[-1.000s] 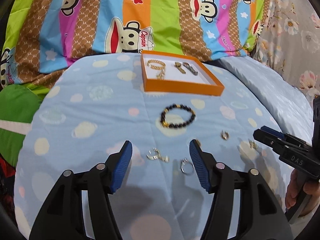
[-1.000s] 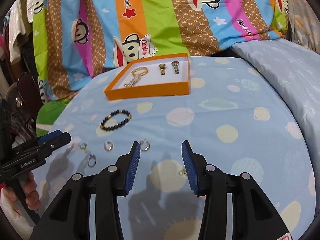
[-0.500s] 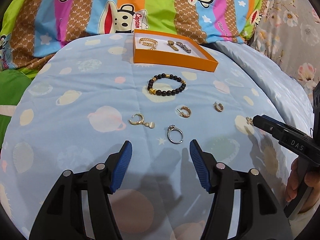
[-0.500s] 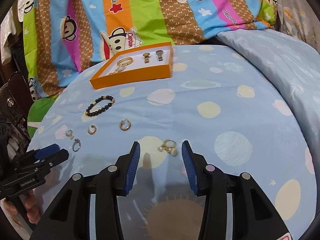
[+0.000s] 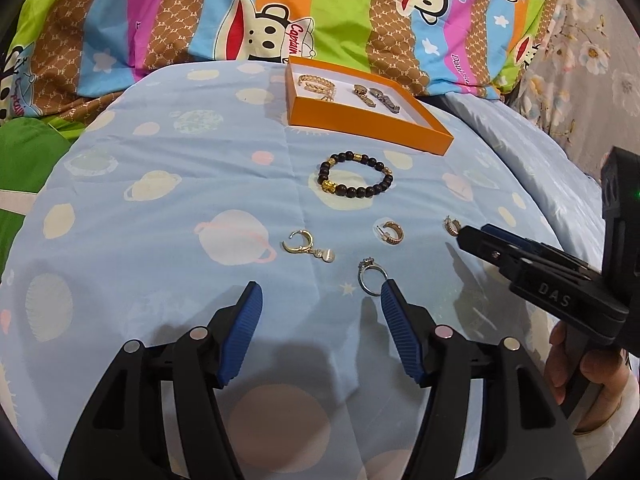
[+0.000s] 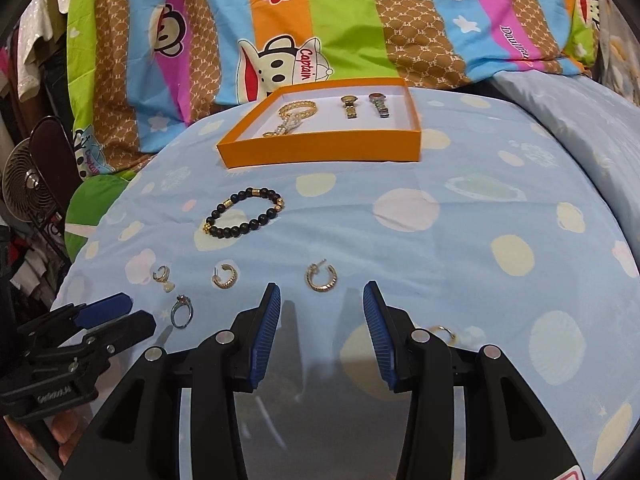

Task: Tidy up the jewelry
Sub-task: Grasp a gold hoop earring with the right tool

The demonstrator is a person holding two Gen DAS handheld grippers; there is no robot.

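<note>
An orange tray (image 5: 362,130) (image 6: 320,146) at the back of the blue sheet holds a gold chain bracelet (image 6: 296,114) and two watches (image 6: 364,105). A black bead bracelet (image 5: 355,174) (image 6: 244,212) lies in front of it. Nearer lie a dangle earring (image 5: 306,245), a silver ring (image 5: 372,278) (image 6: 182,311) and gold hoop earrings (image 5: 392,232) (image 6: 321,277). My left gripper (image 5: 322,300) is open and empty just short of the ring. My right gripper (image 6: 320,300) is open and empty just short of a hoop earring. A second dangle earring (image 6: 442,332) lies partly hidden behind its right finger.
A striped cartoon-monkey blanket (image 5: 280,12) rises behind the tray. A grey-blue pillow (image 6: 580,120) lies at the right. A small fan (image 6: 24,188) stands off the bed's left edge. The right gripper shows in the left wrist view (image 5: 520,260).
Both grippers have moved forward and lower toward the loose jewelry, after pulling back earlier. The pieces on the sheet have not moved. Both grippers stay open.
</note>
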